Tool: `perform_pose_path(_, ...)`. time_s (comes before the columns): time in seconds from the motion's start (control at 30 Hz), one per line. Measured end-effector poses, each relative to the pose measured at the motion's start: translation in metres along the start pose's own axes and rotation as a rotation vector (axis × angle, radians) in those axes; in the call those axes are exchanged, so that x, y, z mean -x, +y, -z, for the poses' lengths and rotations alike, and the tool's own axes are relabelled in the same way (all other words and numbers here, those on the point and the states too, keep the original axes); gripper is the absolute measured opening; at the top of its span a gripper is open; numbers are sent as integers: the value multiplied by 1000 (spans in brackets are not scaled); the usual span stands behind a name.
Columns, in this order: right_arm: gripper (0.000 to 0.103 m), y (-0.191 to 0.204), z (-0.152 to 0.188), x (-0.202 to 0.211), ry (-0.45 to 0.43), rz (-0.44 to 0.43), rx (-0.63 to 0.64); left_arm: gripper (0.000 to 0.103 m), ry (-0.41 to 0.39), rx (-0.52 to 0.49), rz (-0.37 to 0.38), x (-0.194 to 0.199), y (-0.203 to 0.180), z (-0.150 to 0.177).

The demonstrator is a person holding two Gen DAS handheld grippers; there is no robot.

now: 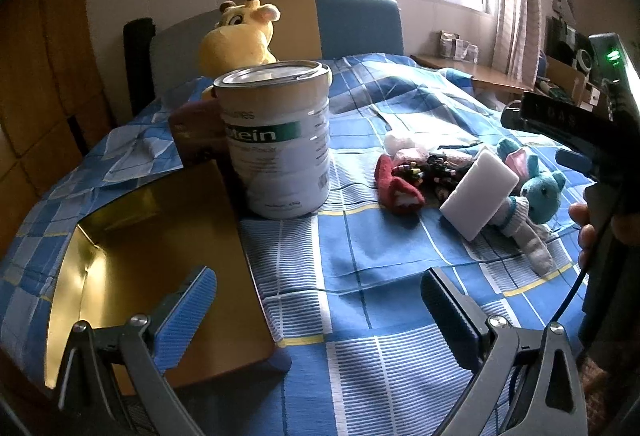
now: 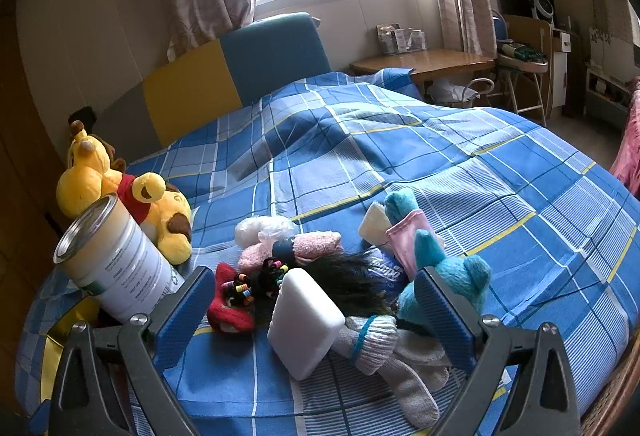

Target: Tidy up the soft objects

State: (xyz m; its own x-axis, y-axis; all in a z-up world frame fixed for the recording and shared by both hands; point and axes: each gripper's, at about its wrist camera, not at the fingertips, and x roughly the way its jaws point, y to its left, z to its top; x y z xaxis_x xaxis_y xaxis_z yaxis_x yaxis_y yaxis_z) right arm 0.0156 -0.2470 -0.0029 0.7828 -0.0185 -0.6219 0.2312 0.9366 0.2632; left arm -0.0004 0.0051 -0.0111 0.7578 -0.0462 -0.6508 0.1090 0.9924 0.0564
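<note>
A pile of soft things lies on the blue checked bed: a white sponge block (image 2: 303, 328) (image 1: 478, 193), a teal plush bunny (image 2: 444, 286) (image 1: 542, 191), a grey-white sock (image 2: 396, 360), a red plush piece (image 2: 230, 310) (image 1: 398, 187), pink fluffy socks (image 2: 296, 248) and colourful hair ties (image 2: 242, 288). My right gripper (image 2: 316, 320) is open, its fingers on either side of the sponge. My left gripper (image 1: 320, 310) is open over bare bedspread, beside a gold-lined box (image 1: 140, 268). A yellow giraffe plush (image 1: 244, 31) (image 2: 86, 175) sits at the headboard.
A white protein tin (image 1: 280, 139) (image 2: 120, 268) stands by the box. A yellow bear plush in a red shirt (image 2: 160, 215) lies behind the tin. A wooden desk (image 2: 424, 61) and chairs stand past the bed. The right hand-held gripper body (image 1: 592, 143) fills the left wrist view's right edge.
</note>
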Motion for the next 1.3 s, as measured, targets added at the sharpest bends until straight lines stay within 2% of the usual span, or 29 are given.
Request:
perform_pose_path(0.07,101,0,0,0,0,1,-1,103,4,-2,20,-1,-1,-1)
perform_pose_path(0.2,101,-2,-2,1,-6,1,-22,103,54,18,145,-10,-3,-4)
perform_pose_path(0.37,101,-16,-4,4,-21,10,-90,103,84,-37,152,-24,-14,-5)
perform_pose_path(0.47,101,-31,-5,8,-40,29,-161,102,136,-33,196,-38,-16,-8)
perform_pose_path(0.5,101,-37,-6,10,-47,33,-191,101,146,-36,213,-42,-19,-11)
perform_pose_path(0.57,101,-51,-6,13,-58,43,-262,92,151,-70,243,-47,-27,-16)
perform_pose_path(0.6,101,-57,-6,14,-62,45,-295,87,148,-101,262,-51,-35,-20)
perform_pose_path(0.7,101,-71,-6,14,-63,38,-376,87,100,-183,301,-57,-58,-31)
perform_pose_path(0.83,101,-75,-4,14,-61,19,-394,89,57,-295,359,-73,-91,-45)
perform_pose_path(0.9,101,-76,-3,15,-67,13,-394,89,59,-337,399,-83,-104,-51)
perform_pose_path(1.07,101,-82,-2,12,-50,-11,-421,90,71,-379,476,-113,-125,-68)
perform_pose_path(1.2,101,-85,-1,9,-37,-27,-447,91,62,-421,500,-126,-136,-77)
perform_pose_path(1.3,101,-86,-1,5,-19,-37,-460,91,83,-432,527,-142,-144,-81)
